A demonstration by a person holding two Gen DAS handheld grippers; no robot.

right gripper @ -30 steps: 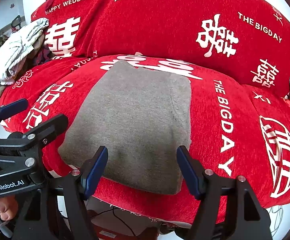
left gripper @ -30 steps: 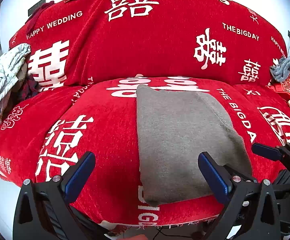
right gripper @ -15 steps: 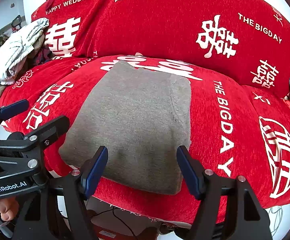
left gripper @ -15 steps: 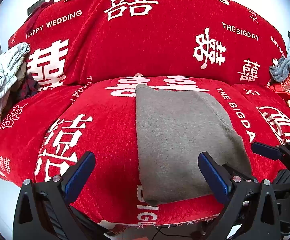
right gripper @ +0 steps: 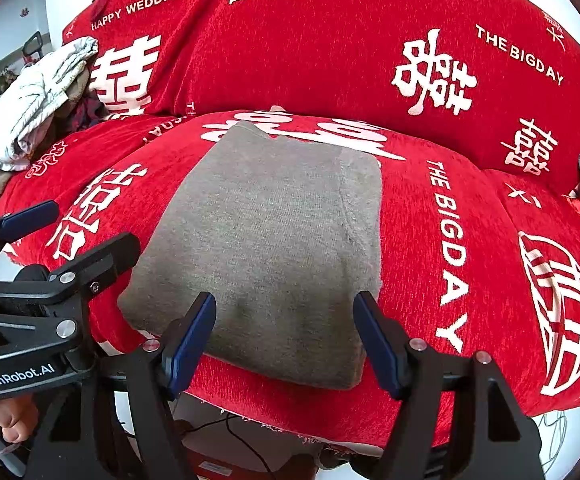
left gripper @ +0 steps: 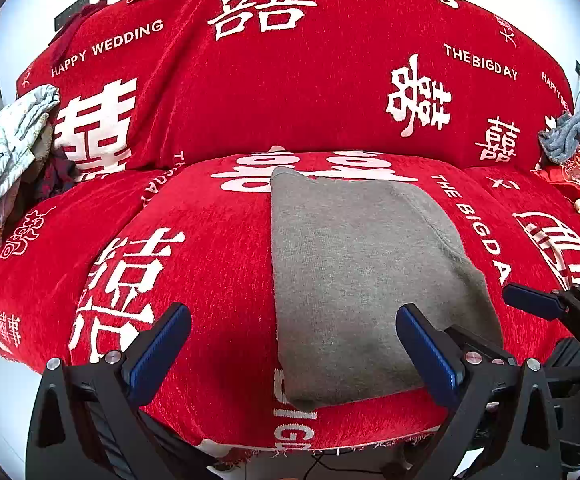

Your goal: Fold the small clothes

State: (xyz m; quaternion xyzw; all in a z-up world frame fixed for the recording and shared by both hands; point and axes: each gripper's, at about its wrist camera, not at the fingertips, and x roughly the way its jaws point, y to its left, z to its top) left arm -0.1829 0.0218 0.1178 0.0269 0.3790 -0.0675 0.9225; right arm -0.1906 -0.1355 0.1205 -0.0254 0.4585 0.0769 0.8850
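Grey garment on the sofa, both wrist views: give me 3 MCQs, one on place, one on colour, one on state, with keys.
1. Where does the grey garment lie?
A. on the red sofa cover's seat
B. on the backrest
C. on the floor

2. What colour are the pads on the right gripper fingers?
A. red
B. blue
C. white

3. What state is the left gripper in?
A. shut on the garment
B. shut and empty
C. open, holding nothing

Key: 1 A, it lies flat on the seat of the red sofa cover. 2 B, both pads show blue. 3 C, the fingers stand wide apart, with nothing pinched.
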